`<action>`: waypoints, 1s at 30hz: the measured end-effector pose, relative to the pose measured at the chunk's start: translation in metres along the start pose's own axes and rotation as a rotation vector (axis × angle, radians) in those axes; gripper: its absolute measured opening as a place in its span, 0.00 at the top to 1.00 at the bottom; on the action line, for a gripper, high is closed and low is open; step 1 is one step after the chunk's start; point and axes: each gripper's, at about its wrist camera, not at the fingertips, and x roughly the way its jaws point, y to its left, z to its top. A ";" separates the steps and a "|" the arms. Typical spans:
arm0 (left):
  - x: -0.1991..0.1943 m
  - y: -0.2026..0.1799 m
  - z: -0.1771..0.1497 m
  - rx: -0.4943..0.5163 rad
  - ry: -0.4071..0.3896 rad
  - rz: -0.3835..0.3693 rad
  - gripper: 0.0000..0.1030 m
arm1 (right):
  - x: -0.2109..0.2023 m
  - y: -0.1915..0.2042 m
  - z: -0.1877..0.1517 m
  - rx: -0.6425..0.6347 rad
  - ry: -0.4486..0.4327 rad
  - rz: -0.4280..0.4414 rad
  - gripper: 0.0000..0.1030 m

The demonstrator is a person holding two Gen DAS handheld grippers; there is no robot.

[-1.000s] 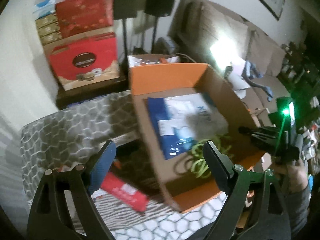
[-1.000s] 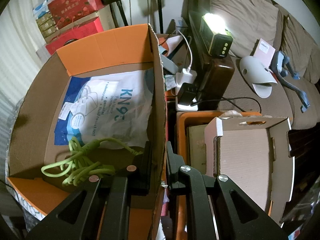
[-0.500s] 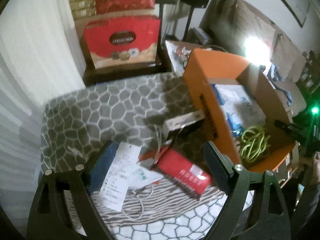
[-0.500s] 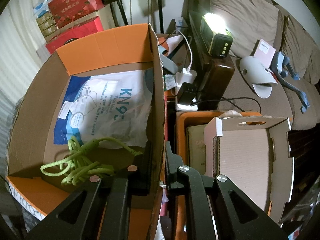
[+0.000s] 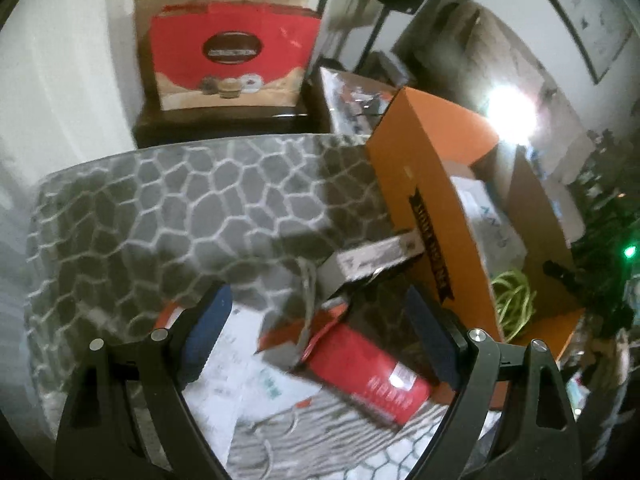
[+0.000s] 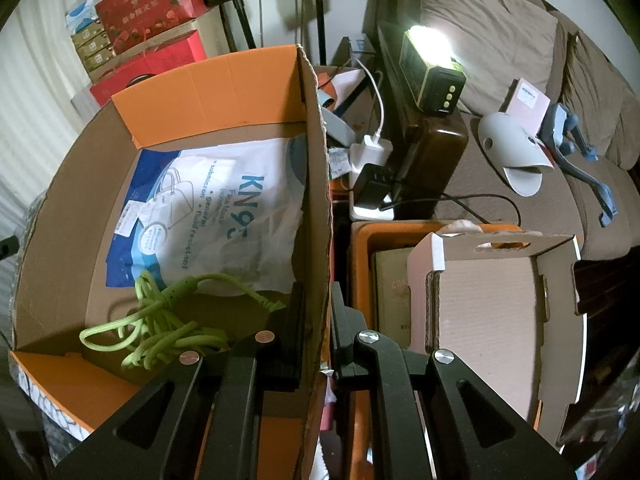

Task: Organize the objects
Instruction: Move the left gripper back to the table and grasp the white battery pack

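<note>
grey cobble-patterned cloth [image 5: 168,208] covers the tabletop, where we hold our left tongs [image 5: 320,336] wide apart over a red box [image 5: 372,372] and papers [image 5: 240,364]. to the right, our right tongs [image 6: 318,312] clamp the orange carton [image 6: 316,200] wall; a green cable [image 6: 156,328] lies inside.

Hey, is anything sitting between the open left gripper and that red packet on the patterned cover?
Nothing visible blocks it. The left gripper hangs open above the red packet, which lies on top of the papers. A grey cord trails beside its upper corner, and the orange box stands off to the right.
</note>
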 end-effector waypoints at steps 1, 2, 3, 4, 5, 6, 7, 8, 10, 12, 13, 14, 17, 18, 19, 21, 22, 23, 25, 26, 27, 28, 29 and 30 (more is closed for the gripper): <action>0.004 0.000 0.003 -0.005 0.001 -0.008 0.15 | 0.000 0.000 0.000 0.000 0.001 0.000 0.91; 0.010 0.000 0.006 -0.008 0.008 -0.017 0.15 | 0.000 0.000 0.000 -0.001 0.000 0.000 0.91; 0.014 -0.001 0.008 -0.009 0.015 -0.027 0.15 | 0.000 0.000 0.000 -0.001 0.001 0.000 0.91; 0.019 -0.002 0.010 -0.008 0.022 -0.035 0.15 | 0.000 0.000 0.000 0.000 0.000 0.001 0.91; 0.024 -0.005 0.013 -0.003 0.029 -0.037 0.15 | 0.000 0.000 0.000 0.000 0.001 0.001 0.91; 0.027 -0.007 0.014 0.007 0.032 -0.031 0.15 | 0.000 0.000 0.000 0.000 0.001 0.002 0.91; 0.031 -0.011 0.015 0.023 0.034 -0.021 0.15 | 0.000 0.000 0.000 0.001 0.001 0.002 0.91; 0.033 -0.015 0.016 0.044 0.036 -0.016 0.15 | 0.000 0.000 -0.001 0.002 0.002 0.003 0.91; 0.037 -0.020 0.017 0.075 0.037 -0.024 0.15 | 0.000 0.000 -0.001 0.000 0.002 0.002 0.91; 0.039 -0.025 0.019 0.109 0.026 -0.022 0.15 | 0.000 0.000 -0.001 -0.001 0.002 0.000 0.91; 0.040 -0.027 0.020 0.127 0.018 -0.024 0.15 | 0.000 0.000 -0.001 -0.002 0.002 0.000 0.91; 0.041 -0.029 0.021 0.149 0.012 -0.031 0.15 | 0.001 0.000 -0.002 -0.004 0.002 -0.001 0.91; 0.044 -0.034 0.022 0.201 0.013 -0.063 0.15 | 0.001 0.000 -0.003 -0.004 0.003 -0.001 0.91; 0.045 -0.035 0.022 0.218 0.016 -0.067 0.15 | 0.001 0.000 -0.003 -0.004 0.003 -0.001 0.91; 0.046 -0.036 0.022 0.231 0.019 -0.067 0.16 | 0.001 0.000 -0.003 -0.004 0.004 -0.001 0.91; 0.047 -0.037 0.021 0.260 0.026 -0.077 0.18 | 0.001 0.000 -0.003 -0.006 0.003 -0.002 0.91; 0.047 -0.037 0.021 0.267 0.030 -0.078 0.19 | 0.001 0.001 -0.003 -0.007 0.003 -0.003 0.91; 0.047 -0.037 0.021 0.271 0.034 -0.083 0.22 | 0.002 0.000 -0.003 -0.007 0.004 -0.003 0.91; 0.046 -0.037 0.020 0.281 0.039 -0.099 0.26 | 0.002 0.001 -0.003 -0.006 0.004 -0.003 0.91; 0.045 -0.038 0.019 0.289 0.042 -0.109 0.27 | 0.002 0.001 -0.003 -0.006 0.004 -0.003 0.91; 0.044 -0.038 0.018 0.299 0.044 -0.118 0.28 | 0.002 0.001 -0.003 -0.007 0.004 -0.004 0.91; 0.044 -0.039 0.017 0.310 0.048 -0.126 0.28 | 0.002 0.001 -0.003 -0.007 0.004 -0.004 0.91; 0.043 -0.040 0.016 0.322 0.052 -0.127 0.28 | 0.002 0.001 -0.003 -0.007 0.004 -0.004 0.91; 0.044 -0.041 0.015 0.331 0.056 -0.121 0.31 | 0.002 0.000 -0.004 -0.007 0.005 -0.004 0.91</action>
